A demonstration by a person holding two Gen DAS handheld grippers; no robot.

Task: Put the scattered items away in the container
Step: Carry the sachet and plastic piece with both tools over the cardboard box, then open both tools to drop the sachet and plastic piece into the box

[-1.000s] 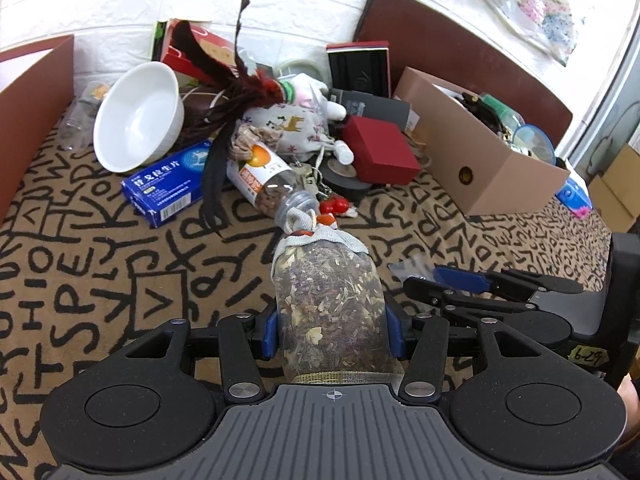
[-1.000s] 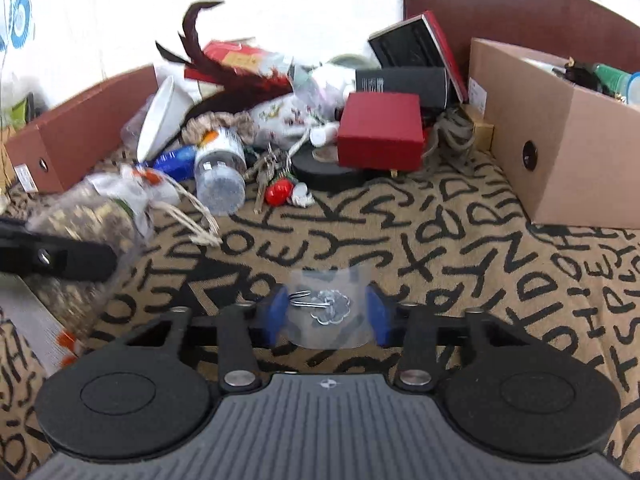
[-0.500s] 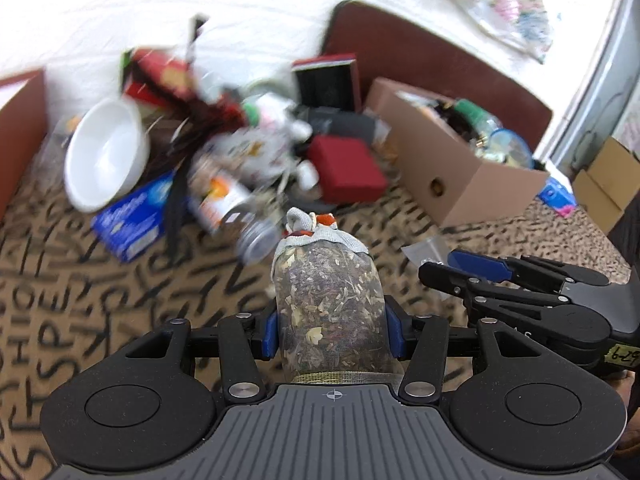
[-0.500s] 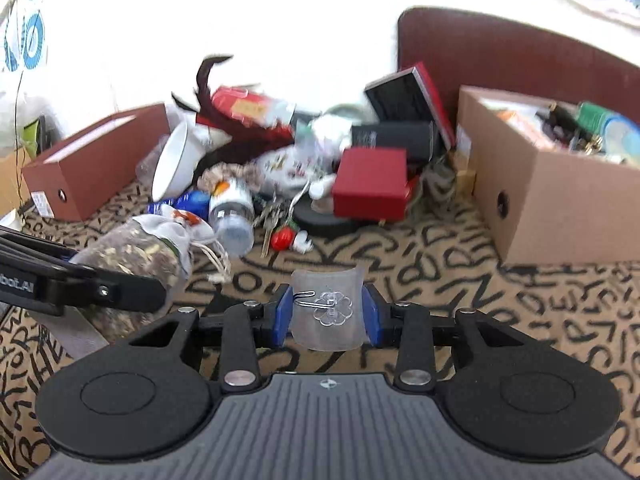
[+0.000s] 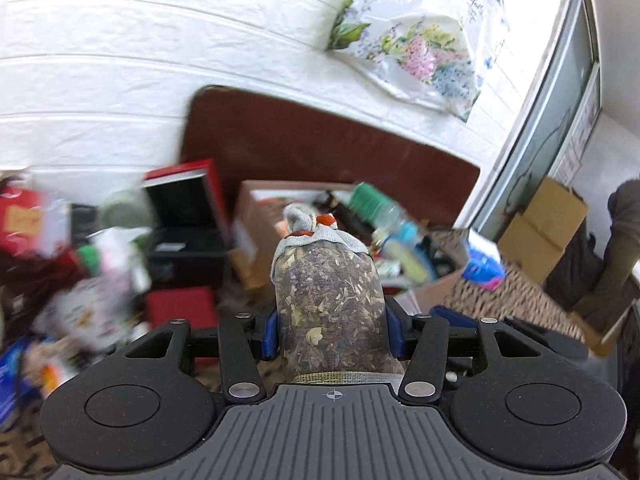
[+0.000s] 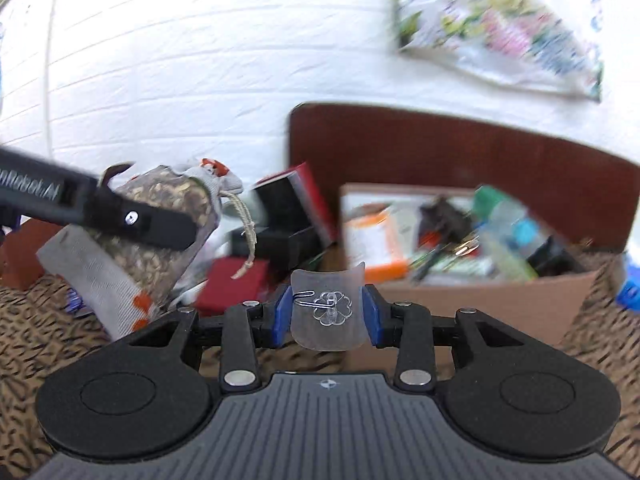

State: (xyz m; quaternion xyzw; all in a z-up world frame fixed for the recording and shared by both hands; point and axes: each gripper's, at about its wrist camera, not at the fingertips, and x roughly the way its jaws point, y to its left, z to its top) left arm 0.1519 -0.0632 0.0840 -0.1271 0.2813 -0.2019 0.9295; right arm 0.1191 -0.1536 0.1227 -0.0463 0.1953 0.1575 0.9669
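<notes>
My left gripper [image 5: 331,334] is shut on a mesh pouch of dried herbs [image 5: 330,304], held upright in the air with its tied top up. Straight ahead of it stands the open cardboard box [image 5: 256,236], filled with several items. My right gripper [image 6: 326,316] is shut on a clear adhesive wall hook [image 6: 327,310] with a wire hook on its face. In the right wrist view the cardboard box [image 6: 460,308] lies ahead to the right. The herb pouch [image 6: 160,216] hangs at the left in the left gripper's fingers [image 6: 160,226].
A blurred pile lies left of the box: a red box [image 5: 180,308], an open black case with a red lid [image 5: 186,216], a blue packet [image 5: 12,376]. A brown board [image 5: 320,144] leans on the white wall. Cardboard cartons [image 5: 540,224] stand at the right.
Both grippers have risen off the patterned cloth and swung right toward the cardboard box, each keeping its load. The scattered pile has slid left and down in both views.
</notes>
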